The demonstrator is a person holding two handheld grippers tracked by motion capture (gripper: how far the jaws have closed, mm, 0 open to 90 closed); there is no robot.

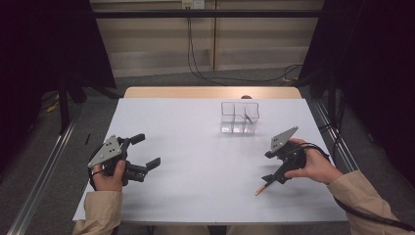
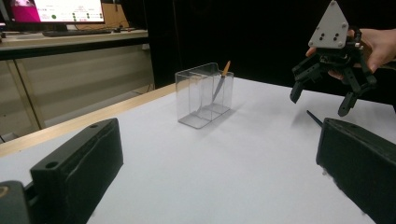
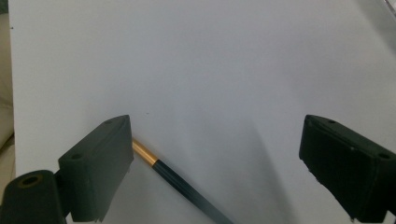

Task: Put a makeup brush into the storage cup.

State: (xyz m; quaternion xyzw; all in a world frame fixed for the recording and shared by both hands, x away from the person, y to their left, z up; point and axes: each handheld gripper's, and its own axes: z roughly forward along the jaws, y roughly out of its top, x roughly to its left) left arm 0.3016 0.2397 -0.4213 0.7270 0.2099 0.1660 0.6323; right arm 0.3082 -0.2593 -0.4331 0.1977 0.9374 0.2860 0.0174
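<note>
Near the right edge of the white surface [image 1: 195, 161], the right hand-held gripper [image 1: 275, 177] tilts down over a slim dark pencil with a gold band [image 3: 177, 179], jaws spread wide and holding nothing; one jaw hides the pencil's banded end in the right gripper view, and its other end is cut off by the frame's bottom edge. At the left side, the left hand-held gripper [image 1: 147, 152] is likewise wide open and empty. Farther back stands a clear plastic divided box [image 1: 239, 118] holding another thin pencil [image 2: 220, 83]; which compartment is hard to tell. Dark curtains, cables on the floor and a monitor on a desk surround the surface.
</note>
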